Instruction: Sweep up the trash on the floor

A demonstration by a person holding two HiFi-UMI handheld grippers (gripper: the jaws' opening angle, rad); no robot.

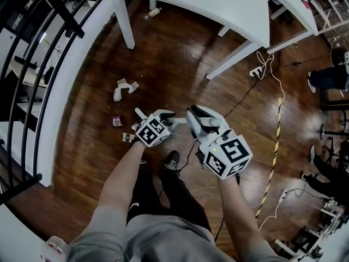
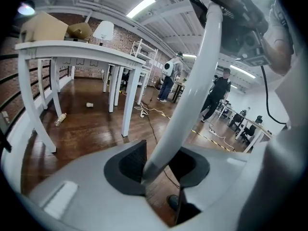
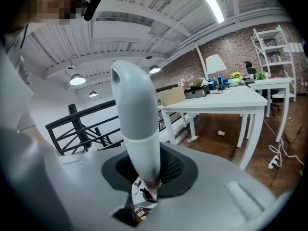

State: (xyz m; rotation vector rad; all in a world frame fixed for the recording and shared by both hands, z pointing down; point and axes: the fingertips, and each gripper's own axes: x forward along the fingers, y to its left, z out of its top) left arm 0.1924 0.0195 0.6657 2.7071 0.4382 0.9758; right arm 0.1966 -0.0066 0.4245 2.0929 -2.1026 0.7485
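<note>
Wood floor (image 1: 180, 64), paper scraps (image 1: 124, 87) and wrappers (image 1: 116, 121) lying just left of the left gripper (image 1: 148, 122). It and the right gripper (image 1: 197, 119) both clamp a white handle (image 3: 137, 129).

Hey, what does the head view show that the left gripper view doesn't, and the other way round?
Only the head view: the trash, namely the crumpled white paper and a small purple wrapper on the floor left of the grippers.

Only the left gripper view: the ceiling with its strip light and the brick wall behind the tables.

Both: the white handle clamped in the left gripper, the white table, the bottle lying under it, and the dark wood floor.
</note>
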